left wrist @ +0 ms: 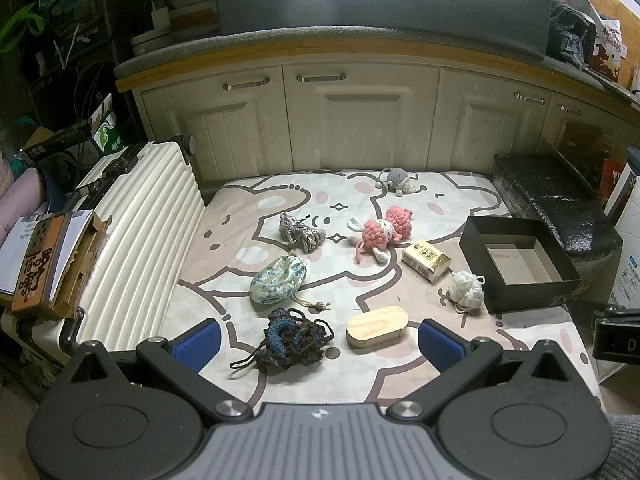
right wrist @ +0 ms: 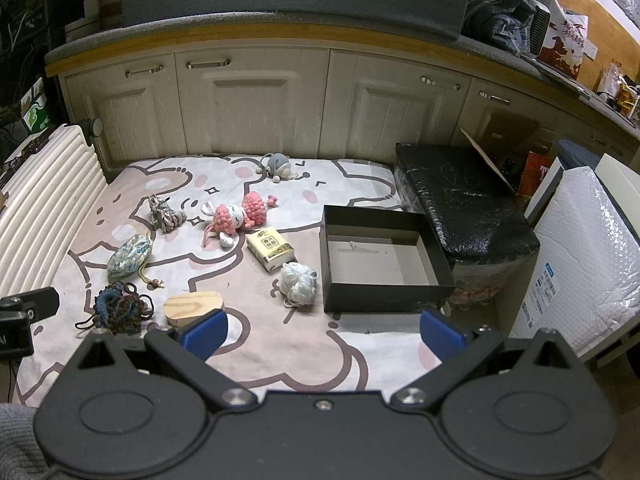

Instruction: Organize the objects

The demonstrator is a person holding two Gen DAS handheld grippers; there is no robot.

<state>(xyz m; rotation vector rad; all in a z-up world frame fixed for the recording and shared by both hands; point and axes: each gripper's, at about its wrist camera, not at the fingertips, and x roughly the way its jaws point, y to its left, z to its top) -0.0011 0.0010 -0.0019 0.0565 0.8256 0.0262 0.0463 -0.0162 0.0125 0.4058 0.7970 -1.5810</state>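
Observation:
An empty black box (left wrist: 520,264) (right wrist: 384,260) stands open at the right of a cartoon-print mat (left wrist: 312,376) (right wrist: 288,352). Loose on the mat lie a dark blue-brown yarn tangle (left wrist: 294,338) (right wrist: 120,308), an oval wooden block (left wrist: 377,327) (right wrist: 192,309), a white yarn ball (left wrist: 466,290) (right wrist: 298,282), a yellow packet (left wrist: 426,260) (right wrist: 270,249), a pink crochet doll (left wrist: 382,232) (right wrist: 236,218), a floral pouch (left wrist: 278,280) (right wrist: 130,256), a grey rope knot (left wrist: 300,234) (right wrist: 164,214) and a grey crochet toy (left wrist: 398,180) (right wrist: 278,165). My left gripper (left wrist: 318,342) hangs open near the tangle and block. My right gripper (right wrist: 323,330) is open before the box.
A ribbed white suitcase (left wrist: 148,240) (right wrist: 44,196) lies along the mat's left edge, with paper and a carton (left wrist: 52,260) on it. White cabinets (left wrist: 340,120) (right wrist: 248,104) close the back. A black wrapped bundle (left wrist: 560,208) (right wrist: 464,208) and a bubble-wrap parcel (right wrist: 580,264) stand right of the box.

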